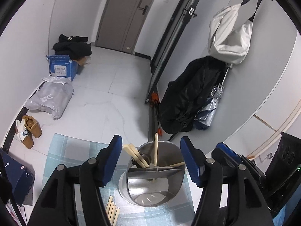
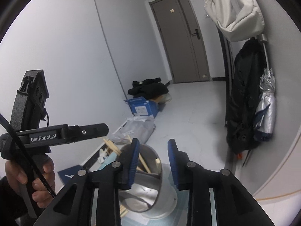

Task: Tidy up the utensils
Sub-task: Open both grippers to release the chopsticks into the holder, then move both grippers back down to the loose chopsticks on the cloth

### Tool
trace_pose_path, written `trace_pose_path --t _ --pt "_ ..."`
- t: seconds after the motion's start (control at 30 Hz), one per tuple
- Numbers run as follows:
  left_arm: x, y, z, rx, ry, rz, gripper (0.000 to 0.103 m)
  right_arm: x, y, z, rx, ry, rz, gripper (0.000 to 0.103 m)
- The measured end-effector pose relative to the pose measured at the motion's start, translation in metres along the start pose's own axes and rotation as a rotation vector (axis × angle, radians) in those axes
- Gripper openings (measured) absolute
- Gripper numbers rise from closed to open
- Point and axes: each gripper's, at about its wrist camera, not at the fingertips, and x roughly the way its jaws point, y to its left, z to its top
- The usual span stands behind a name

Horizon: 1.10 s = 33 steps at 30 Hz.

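Note:
A steel utensil holder [image 1: 152,177] with a divider stands on a blue checked cloth [image 1: 75,150]. Several wooden chopsticks [image 1: 138,157] stand in its far compartment; the near one shows only its slotted bottom. More chopsticks [image 1: 112,210] lie on the cloth at its near left. My left gripper [image 1: 150,158] is open and empty, its blue pads on either side of the holder's rim. My right gripper [image 2: 153,158] is open and empty above the holder [image 2: 148,180], and also shows in the left wrist view [image 1: 225,154] to the right of the holder.
The table edge drops to a white tiled floor. On the floor lie a grey parcel bag [image 1: 52,98], a blue box [image 1: 63,66], black clothes and brown boots [image 1: 31,130]. A black coat [image 1: 190,96], a white bag and an umbrella hang on the right wall.

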Motion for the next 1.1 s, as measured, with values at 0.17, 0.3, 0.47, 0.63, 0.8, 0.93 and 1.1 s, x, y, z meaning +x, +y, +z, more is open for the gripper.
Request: trace_pose_path --t 0.17,0.3,0.47,0.63,0.8,0.93,1.1 --pt "-0.021 -0.006 -0.007 0.052 -0.044 0.071 0.068 -0.018 0.005 -0.001 0.056 -0.029 0.025 0.053" --pt "-0.040 -0.007 -0.012 0.061 -0.094 0.113 0.080 -0.034 0.017 -0.005 0.057 -0.052 0.023 0.065" --pt "-0.059 -0.008 -0.023 0.066 -0.146 0.159 0.092 -0.054 0.031 -0.015 0.053 -0.070 0.024 0.075" --pt "-0.077 -0.007 -0.038 0.092 -0.230 0.215 0.102 -0.070 0.048 -0.025 0.046 -0.078 0.024 0.084" --pt "-0.085 -0.003 -0.054 0.096 -0.259 0.236 0.102 -0.079 0.060 -0.037 0.040 -0.094 0.016 0.094" --pt "-0.089 0.003 -0.067 0.089 -0.271 0.244 0.102 -0.080 0.068 -0.050 0.032 -0.087 -0.001 0.096" --pt "-0.088 0.017 -0.080 0.081 -0.255 0.257 0.102 -0.079 0.079 -0.066 -0.007 -0.079 -0.022 0.097"
